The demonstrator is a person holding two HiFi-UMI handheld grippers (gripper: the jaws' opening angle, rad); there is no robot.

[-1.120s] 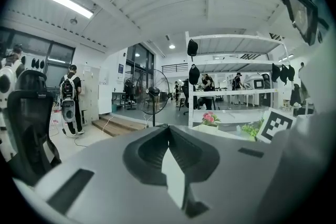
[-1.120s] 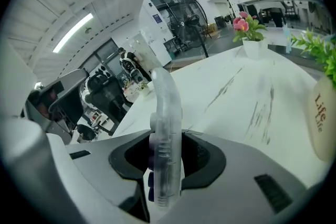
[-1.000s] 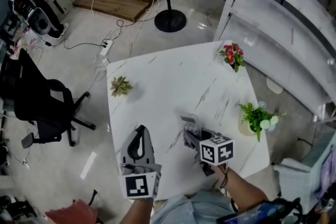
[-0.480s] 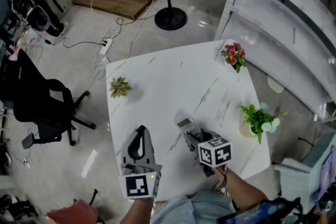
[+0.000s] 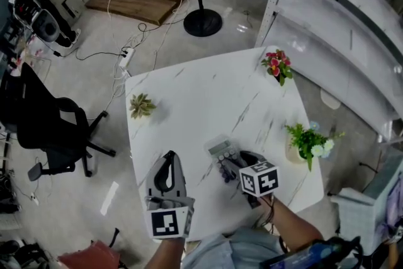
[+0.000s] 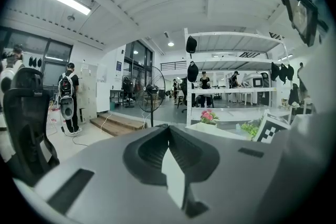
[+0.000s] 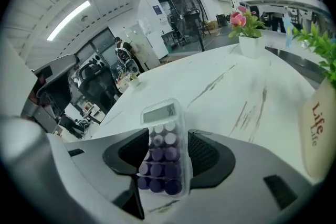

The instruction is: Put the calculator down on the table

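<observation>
A clear calculator with purple keys (image 5: 220,152) (image 7: 164,149) lies between the jaws of my right gripper (image 5: 228,168) (image 7: 169,153), low over the white marble table (image 5: 189,104) near its front edge. Its display end points away from me. The jaws are opening: a thin gap shows along the calculator's right side, and the pads do not press on it. Whether it rests fully on the table I cannot tell. My left gripper (image 5: 168,157) (image 6: 169,157) is held still at the table's front left, its jaws shut with nothing between them.
On the table stand a small succulent (image 5: 142,105) at the left, a red-flowered plant (image 5: 277,66) at the far right corner and a green plant in a white pot (image 5: 305,143) (image 7: 321,128) right of my right gripper. A fan stand (image 5: 203,22), an office chair (image 5: 50,129) and a metal shelf (image 5: 340,22) surround the table.
My right gripper has sunk and shifted slightly left with the calculator, and its jaws have spread wider round it. The left gripper has not moved.
</observation>
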